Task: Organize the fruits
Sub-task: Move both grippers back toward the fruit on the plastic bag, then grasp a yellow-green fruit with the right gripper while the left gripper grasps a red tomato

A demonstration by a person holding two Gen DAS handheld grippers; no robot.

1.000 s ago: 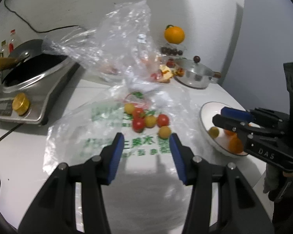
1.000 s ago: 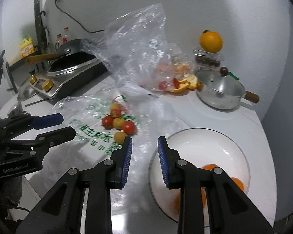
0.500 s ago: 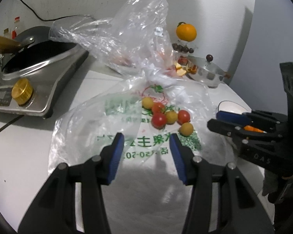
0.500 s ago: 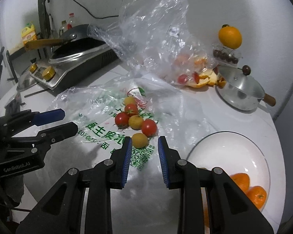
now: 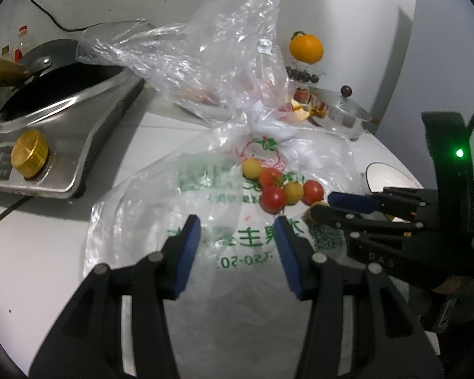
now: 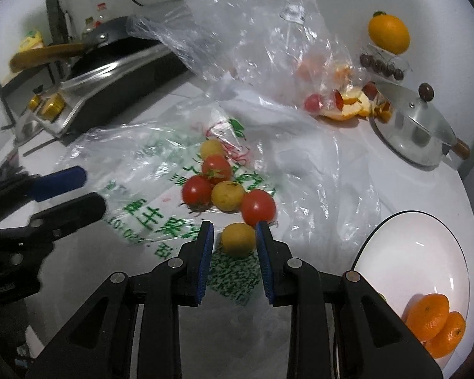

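White bench [image 6: 410, 189]; printed plastic bag [image 6: 161, 170] spread flat on it, six small tomatoes [image 6: 227, 191] clustered on top, red and yellow mixed. Right gripper [image 6: 233, 235] low over the bag, fingers apart, straddling the nearest yellow tomato [image 6: 238, 239]; the pads sit just beside it on either side, contact cannot be told. Left gripper [image 5: 233, 232] hovers over the near part of the bag, fingers wide apart, holding nothing, short of the tomato cluster. White plate [image 6: 426, 252] at the right edge of the bench holds two mandarins [image 6: 436, 325]. Behind the flat bag a crumpled clear bag [image 6: 252, 31] stands up; orange peel [image 6: 347, 107] lies beside a steel pot lid [image 6: 410, 129]. A cooktop with wok [image 5: 47, 101] stands far left
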